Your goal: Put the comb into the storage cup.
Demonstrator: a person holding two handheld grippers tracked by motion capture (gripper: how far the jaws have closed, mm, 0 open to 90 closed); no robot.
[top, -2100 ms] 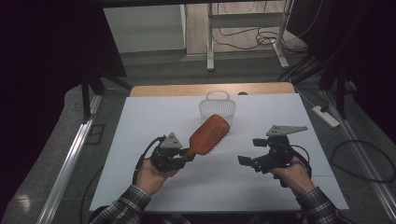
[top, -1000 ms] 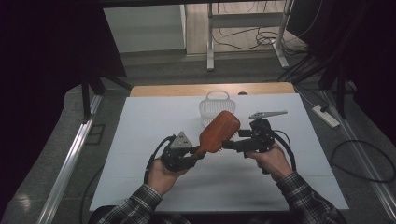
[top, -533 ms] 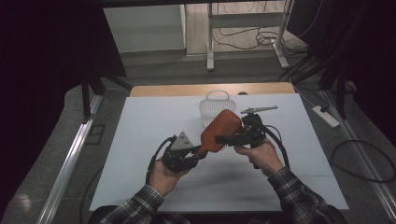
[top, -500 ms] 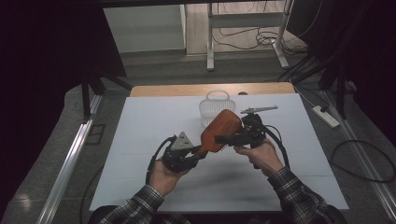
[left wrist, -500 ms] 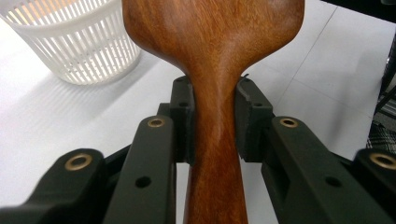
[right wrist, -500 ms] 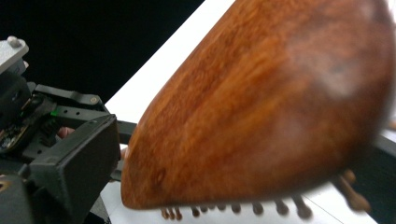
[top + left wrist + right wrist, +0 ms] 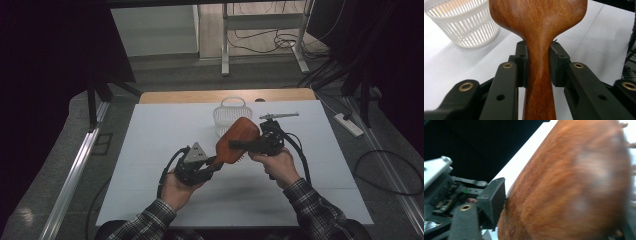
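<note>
Brush (image 7: 237,140), a wooden paddle type with a reddish-brown back, is held up off the white worktop (image 7: 150,150) between the two hands, its head tilted up and away from the person and its handle running down toward the left. The left hand-held gripper (image 7: 214,164) is clamped on the handle: in the left gripper view both black pads press against the narrow neck of the wood (image 7: 539,62), just below where it widens into the head. The right hand-held gripper (image 7: 239,145) reaches in from the right and meets the head of the brush at its right side; in the right gripper view one black pad (image 7: 492,202) lies against the edge of the blurred wooden back (image 7: 574,187), and bristle tips show at the far right edge, but the other jaw is hidden behind the head, so I cannot tell whether this gripper is closed on the brush or merely touching it. The left hand (image 7: 175,187) and right hand (image 7: 277,167) come out of plaid sleeves at the bottom of the high view. A small white slatted basket (image 7: 232,114) stands on the worktop just beyond the brush, near the far edge; the left gripper view shows it (image 7: 464,22) to the upper left of the head, apart from it.
</note>
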